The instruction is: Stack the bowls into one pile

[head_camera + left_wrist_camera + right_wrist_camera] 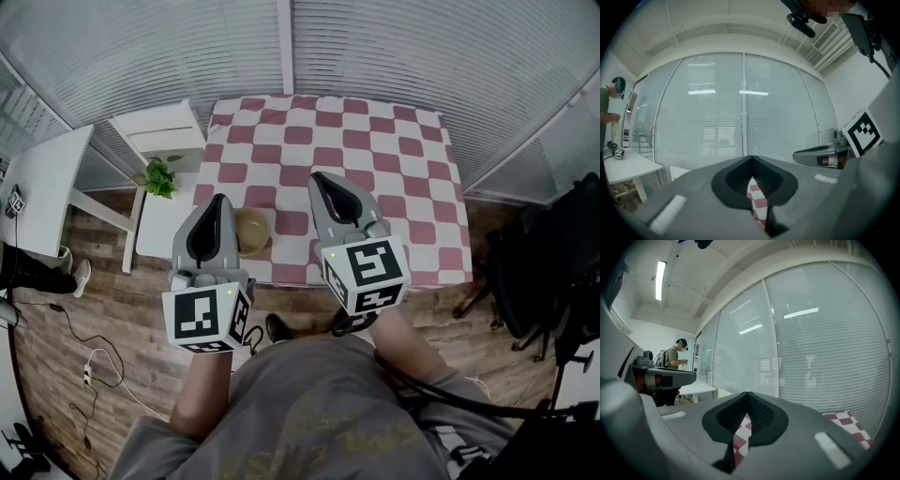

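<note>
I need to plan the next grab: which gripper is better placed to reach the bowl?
Left, probably. The left gripper sits right beside the bowl, while the right gripper is farther off, over bare cloth. Both are shut and empty, so the left would have to open first.

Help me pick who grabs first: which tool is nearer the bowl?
Left. The left tool overlaps the left rim of the bowl in the head view; the right tool stands apart to its right.
</note>
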A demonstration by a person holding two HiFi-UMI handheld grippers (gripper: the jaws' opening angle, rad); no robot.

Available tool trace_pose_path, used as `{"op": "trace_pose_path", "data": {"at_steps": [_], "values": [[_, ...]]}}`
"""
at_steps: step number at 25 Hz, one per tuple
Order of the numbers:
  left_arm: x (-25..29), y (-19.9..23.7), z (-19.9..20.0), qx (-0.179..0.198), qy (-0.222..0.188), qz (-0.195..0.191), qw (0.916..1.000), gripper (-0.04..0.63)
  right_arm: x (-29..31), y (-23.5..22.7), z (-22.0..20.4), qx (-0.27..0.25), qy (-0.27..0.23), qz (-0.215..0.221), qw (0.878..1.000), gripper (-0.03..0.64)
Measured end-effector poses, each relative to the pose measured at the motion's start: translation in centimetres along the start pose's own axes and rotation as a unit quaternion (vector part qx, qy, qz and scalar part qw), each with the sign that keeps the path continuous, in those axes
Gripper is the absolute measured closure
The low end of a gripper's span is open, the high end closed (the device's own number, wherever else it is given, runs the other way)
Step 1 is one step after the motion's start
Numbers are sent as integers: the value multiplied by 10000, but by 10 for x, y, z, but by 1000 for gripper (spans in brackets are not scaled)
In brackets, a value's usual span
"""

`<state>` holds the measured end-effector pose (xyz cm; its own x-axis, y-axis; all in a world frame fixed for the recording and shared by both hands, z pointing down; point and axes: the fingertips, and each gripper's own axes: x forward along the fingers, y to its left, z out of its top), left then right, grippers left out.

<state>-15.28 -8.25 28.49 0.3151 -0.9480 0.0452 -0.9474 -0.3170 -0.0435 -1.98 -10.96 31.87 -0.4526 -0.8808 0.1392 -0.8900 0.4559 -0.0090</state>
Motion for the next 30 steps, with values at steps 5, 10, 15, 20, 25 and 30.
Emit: {"op": "trace_pose_path", "data": {"at_steps": [5, 10, 15, 20, 25, 30], "values": [[0, -1, -1, -2, 6, -14, 10000, 595, 0, 0, 0, -4, 5, -8, 10000, 592], [1, -2, -1, -2, 16, -31, 10000, 595, 0, -1, 0, -4, 7, -21, 10000, 592], [2, -2, -1, 1, 27, -46, 10000, 595, 0, -1, -1, -19, 13, -30, 10000, 592], [2, -2, -2, -4, 23, -42, 10000, 595, 0, -1, -2, -25, 13, -24, 10000, 592], [2, -3, -2, -8, 16, -52, 10000, 595, 0, -1, -2, -38, 13, -27, 10000, 592], [2, -3, -2, -4, 11, -53, 10000, 595, 1, -1, -3, -53, 27, -27, 10000, 592]]}}
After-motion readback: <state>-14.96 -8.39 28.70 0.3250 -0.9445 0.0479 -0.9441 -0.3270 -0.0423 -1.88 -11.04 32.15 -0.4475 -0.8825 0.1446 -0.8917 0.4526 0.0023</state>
